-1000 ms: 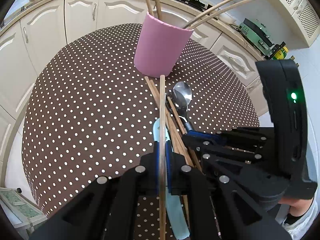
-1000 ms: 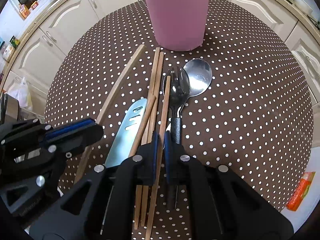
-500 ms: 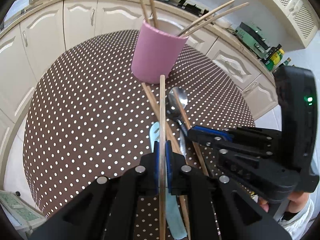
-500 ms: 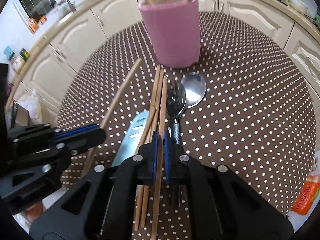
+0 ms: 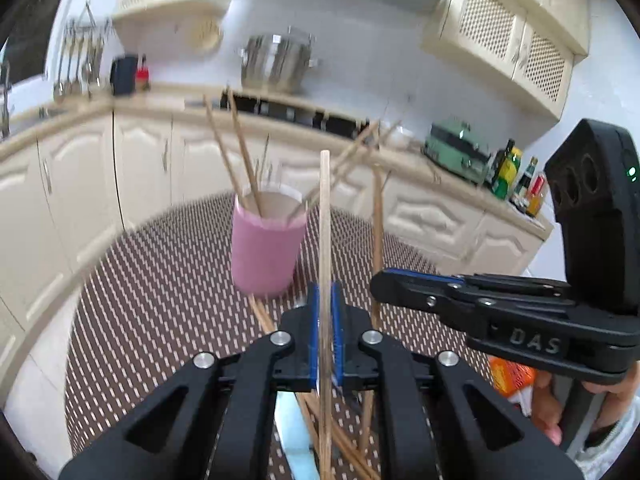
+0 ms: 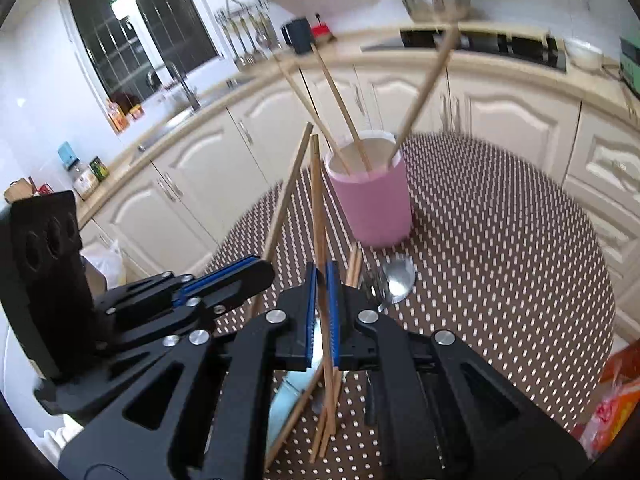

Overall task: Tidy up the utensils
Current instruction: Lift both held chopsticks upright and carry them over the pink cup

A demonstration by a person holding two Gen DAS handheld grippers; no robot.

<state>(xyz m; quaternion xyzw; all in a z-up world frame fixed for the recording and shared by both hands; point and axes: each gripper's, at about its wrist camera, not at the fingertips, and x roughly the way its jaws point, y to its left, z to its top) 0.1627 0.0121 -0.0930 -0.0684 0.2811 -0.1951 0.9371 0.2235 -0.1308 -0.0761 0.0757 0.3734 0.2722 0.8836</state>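
Note:
My left gripper is shut on a wooden chopstick that points up and forward, its tip above the pink cup. My right gripper is shut on another chopstick, raised off the table just left of the pink cup. The cup holds several chopsticks. In the left wrist view the right gripper hangs close on the right with its chopstick. On the table lie a spoon, a light blue knife and more chopsticks.
The round table has a brown cloth with white dots. Cream kitchen cabinets and a counter curve behind it. An orange packet lies past the table's right edge. A hand holds the right gripper's handle.
Both grippers have risen and tipped up toward level, each lifting its chopstick off the table. The cup now sits lower in both views, with the kitchen wall in sight.

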